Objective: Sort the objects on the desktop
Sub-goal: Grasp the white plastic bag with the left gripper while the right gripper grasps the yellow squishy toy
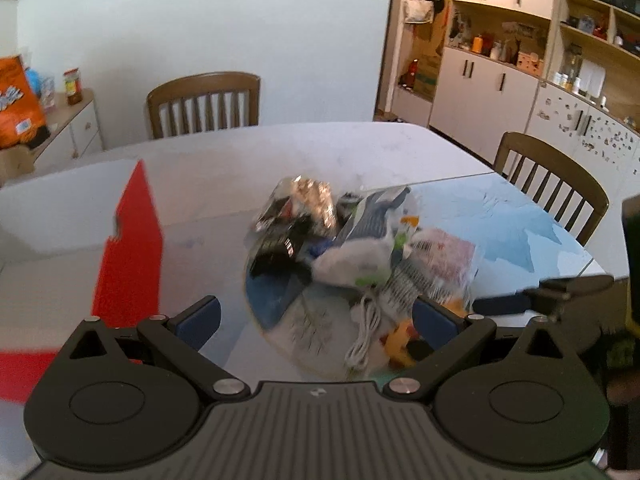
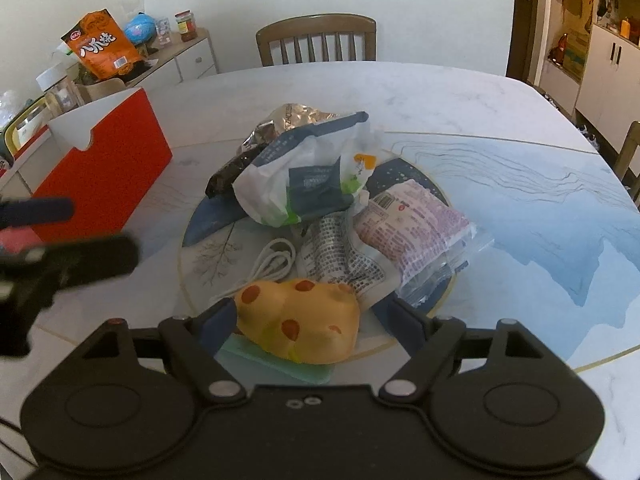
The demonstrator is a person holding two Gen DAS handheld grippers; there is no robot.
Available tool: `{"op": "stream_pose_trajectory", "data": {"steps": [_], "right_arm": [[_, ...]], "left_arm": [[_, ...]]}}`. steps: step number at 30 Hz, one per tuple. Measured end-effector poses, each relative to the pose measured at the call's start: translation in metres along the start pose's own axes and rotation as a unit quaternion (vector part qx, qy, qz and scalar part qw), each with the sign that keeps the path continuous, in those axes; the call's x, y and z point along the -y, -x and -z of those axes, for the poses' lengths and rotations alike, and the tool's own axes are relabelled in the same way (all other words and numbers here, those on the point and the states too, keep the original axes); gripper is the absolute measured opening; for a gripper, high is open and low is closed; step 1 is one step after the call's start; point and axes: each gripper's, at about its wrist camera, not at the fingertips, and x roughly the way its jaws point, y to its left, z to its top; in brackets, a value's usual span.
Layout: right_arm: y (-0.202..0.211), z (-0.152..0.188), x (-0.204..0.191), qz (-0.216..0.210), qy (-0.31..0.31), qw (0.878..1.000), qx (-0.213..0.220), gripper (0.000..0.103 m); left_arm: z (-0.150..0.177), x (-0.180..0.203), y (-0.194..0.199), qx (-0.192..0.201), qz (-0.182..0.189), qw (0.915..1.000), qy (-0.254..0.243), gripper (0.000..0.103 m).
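Blur softens the left wrist view: the left tool (image 1: 316,316) hangs spread and empty over a heap of crinkly packets (image 1: 360,240) on the marble desk (image 1: 224,160), beside a red box (image 1: 132,256). Right wrist view: the right tool (image 2: 312,320) stands spread around a soft, rounded yellow toy (image 2: 298,322) with orange spots, not pinching it; a coiled white cable (image 2: 272,262) lies just behind.

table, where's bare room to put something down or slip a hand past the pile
Bare table lies behind the pile toward the far chair, and to its right over the blue pattern. A narrower strip runs between the red box and the pile. The round plate is crowded; the right gripper straddles the yellow toy there.
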Motion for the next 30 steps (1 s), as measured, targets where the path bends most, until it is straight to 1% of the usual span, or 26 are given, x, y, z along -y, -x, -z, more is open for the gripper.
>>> {"op": "stream_pose_trajectory", "data": {"steps": [5, 8, 12, 18, 21, 22, 23, 25, 26, 27, 29, 30], "right_arm": [[-0.001, 0.001, -0.004, -0.008, 0.009, 1.0, -0.002, 0.083], [-0.004, 0.003, -0.007, -0.012, 0.015, 1.0, -0.004, 0.083], [-0.01, 0.004, -0.009, -0.017, 0.023, 1.0, -0.009, 0.082], [-0.016, 0.001, -0.011, -0.016, 0.032, 0.999, -0.011, 0.081], [-0.019, 0.0, -0.012, -0.012, 0.039, 0.999, -0.014, 0.077], [-0.021, 0.0, -0.012, -0.01, 0.04, 0.999, -0.016, 0.077], [-0.022, 0.0, -0.012, -0.012, 0.041, 0.999, -0.017, 0.076], [-0.022, 0.0, -0.011, -0.012, 0.044, 0.999, -0.017, 0.075], [-0.022, 0.0, -0.011, -0.014, 0.045, 0.999, -0.018, 0.074], [-0.022, 0.001, -0.011, -0.017, 0.046, 0.999, -0.019, 0.074], [-0.021, 0.001, -0.009, -0.021, 0.05, 0.998, -0.019, 0.073], [-0.02, 0.0, -0.009, -0.024, 0.053, 0.998, -0.02, 0.073]], "left_arm": [[-0.017, 0.014, -0.026, 0.01, 0.008, 0.9995, -0.029, 0.103], [-0.025, 0.021, -0.044, 0.007, 0.007, 0.9991, -0.041, 0.103], [-0.028, 0.025, -0.066, -0.003, 0.01, 0.9988, -0.047, 0.102], [-0.032, 0.031, -0.084, -0.003, 0.022, 0.9985, -0.05, 0.102], [-0.034, 0.036, -0.091, -0.005, 0.028, 0.998, -0.057, 0.092], [-0.035, 0.037, -0.094, -0.007, 0.032, 0.9977, -0.059, 0.086], [-0.035, 0.038, -0.095, -0.011, 0.036, 0.9975, -0.059, 0.076], [-0.035, 0.039, -0.1, -0.019, 0.043, 0.9971, -0.06, 0.063], [-0.035, 0.04, -0.102, -0.022, 0.043, 0.997, -0.06, 0.059], [-0.035, 0.041, -0.104, -0.024, 0.043, 0.997, -0.06, 0.057], [-0.036, 0.042, -0.105, -0.025, 0.044, 0.997, -0.058, 0.048], [-0.036, 0.043, -0.106, -0.027, 0.044, 0.997, -0.059, 0.045]]}}
